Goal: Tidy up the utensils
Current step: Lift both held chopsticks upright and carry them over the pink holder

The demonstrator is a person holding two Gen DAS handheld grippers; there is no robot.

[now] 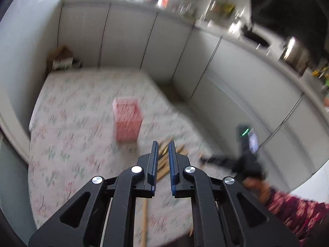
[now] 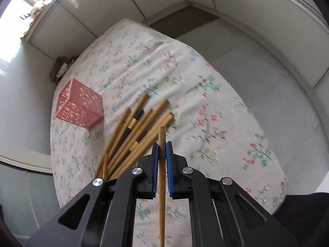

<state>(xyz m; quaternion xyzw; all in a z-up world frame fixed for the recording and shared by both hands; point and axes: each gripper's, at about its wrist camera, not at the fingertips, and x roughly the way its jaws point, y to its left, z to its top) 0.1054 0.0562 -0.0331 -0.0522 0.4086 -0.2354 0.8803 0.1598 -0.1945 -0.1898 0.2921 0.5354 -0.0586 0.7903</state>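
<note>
A single light wooden chopstick [image 2: 162, 164] is pinched between the blue pads of the right claw [image 2: 162, 144], its blunt end standing out ahead of the fingertips. The left claw [image 1: 163, 144] is pressed nearly together with nothing seen between its pads; a blurred wooden stick [image 1: 145, 222] is seen below it. A loose pile of wooden and dark-tipped chopsticks [image 2: 133, 131] is spread on the floral-patterned cloth of the worktop [image 2: 185, 72], just left of the right claw. A pink perforated square plastic holder [image 2: 79, 103] is set on the cloth near the pile, apart from it
</note>
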